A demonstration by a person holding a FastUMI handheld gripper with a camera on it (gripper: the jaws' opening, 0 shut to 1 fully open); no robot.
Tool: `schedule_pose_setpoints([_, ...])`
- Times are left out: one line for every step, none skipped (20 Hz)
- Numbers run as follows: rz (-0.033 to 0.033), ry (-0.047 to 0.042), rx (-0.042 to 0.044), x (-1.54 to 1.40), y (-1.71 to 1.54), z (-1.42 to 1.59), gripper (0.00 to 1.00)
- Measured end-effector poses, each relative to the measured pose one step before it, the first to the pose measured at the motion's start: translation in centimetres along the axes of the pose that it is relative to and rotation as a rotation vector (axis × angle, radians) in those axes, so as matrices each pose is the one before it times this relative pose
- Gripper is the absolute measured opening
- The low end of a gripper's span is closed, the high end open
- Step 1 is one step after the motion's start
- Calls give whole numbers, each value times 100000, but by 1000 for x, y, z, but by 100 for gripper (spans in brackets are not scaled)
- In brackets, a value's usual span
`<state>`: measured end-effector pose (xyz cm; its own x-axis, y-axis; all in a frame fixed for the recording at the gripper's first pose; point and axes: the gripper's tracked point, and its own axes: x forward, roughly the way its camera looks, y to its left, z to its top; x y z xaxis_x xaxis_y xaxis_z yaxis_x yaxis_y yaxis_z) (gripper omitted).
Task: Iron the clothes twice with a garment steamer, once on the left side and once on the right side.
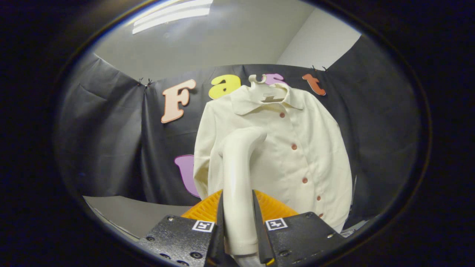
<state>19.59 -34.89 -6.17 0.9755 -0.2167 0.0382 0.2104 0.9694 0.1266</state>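
A cream button-up shirt (297, 148) hangs on a white hanger (268, 92) against the black cloth wall, straight ahead of the fingers. My gripper (237, 207) is shut on the handle of a cream garment steamer (239, 170), which stands upright between the fingers. The steamer's head bends forward at the top and points at the shirt's left half, about chest height, close to or touching the cloth. Small reddish buttons run down the shirt's front to the right of the steamer head.
A grey tabletop (126, 213) lies low to the left, below the cloth wall. White room walls and a ceiling light (170, 15) rise above the booth cloth.
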Motion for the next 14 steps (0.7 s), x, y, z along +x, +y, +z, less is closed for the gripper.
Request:
schedule_pose_setpoints([456,1579,-466,2,30,-747,36])
schedule_pose_setpoints([517,2075,-308,-59,28,-1055,35])
schedule_pose_setpoints([527,1715,-175,-39,85,-784,35])
schedule_pose_setpoints([326,1471,2,-45,-106,-695,35])
schedule_pose_setpoints([237,1884,163,-141,-104,-804,34])
schedule_pose_setpoints([159,1380,392,-149,-70,-643,34])
schedule_pose_setpoints([73,988,505,-126,-97,-507,34])
schedule_pose_setpoints([53,1137,628,-121,-89,-688,34])
schedule_pose_setpoints([145,1099,473,-64,14,-595,34])
schedule_pose_setpoints([246,1339,19,-208,-70,-609,34])
schedule_pose_setpoints([-37,787,1,-278,-153,-452,34])
schedule_pose_setpoints([17,606,117,-251,-146,-481,33])
schedule_pose_setpoints([165,907,170,-240,-164,-479,33])
schedule_pose_setpoints([-101,636,718,-206,-185,-464,32])
